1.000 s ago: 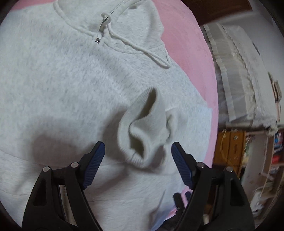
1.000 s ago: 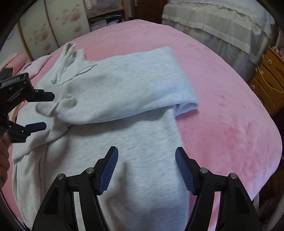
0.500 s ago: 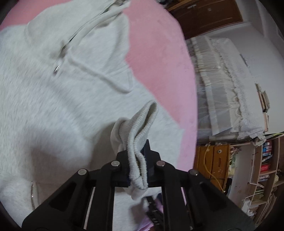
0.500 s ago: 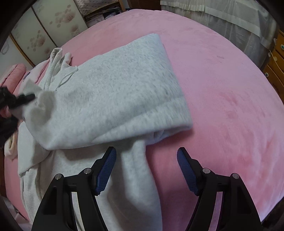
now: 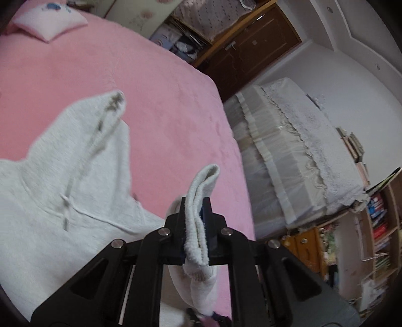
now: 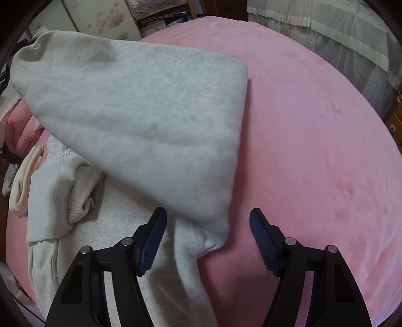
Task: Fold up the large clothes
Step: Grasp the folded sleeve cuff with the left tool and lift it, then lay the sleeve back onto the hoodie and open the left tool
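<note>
Two hand-held grippers are engaged over one pale grey fleece hooded sweatshirt point(image 6: 140, 120) lying on a pink plush bedspread point(image 6: 314, 140). The left gripper point(image 5: 194, 226) is clamped tight on the ribbed knit cuff point(image 5: 201, 191) of a sleeve, the cuff folded double between the pads and projecting upward past them, with the sleeve hanging below the jaws. In the left wrist view the hood point(image 5: 95, 130) and its white drawcord point(image 5: 67, 203) lie flat on the bedspread to the left of the gripper. The right gripper point(image 6: 208, 241) stands apart, its blue ribbed pads point(image 6: 153, 241) touching nothing; its jaws have just been closing somewhat, with the lower fold of the raised sleeve lying between them, unpressed. In the right wrist view the sleeve is lifted clear of the garment body and stretches up toward the upper left. A second ribbed cuff point(image 6: 83, 191) lies bunched on the body at left. A pink square cushion point(image 5: 50, 22) rests at the far corner of the bed.
</note>
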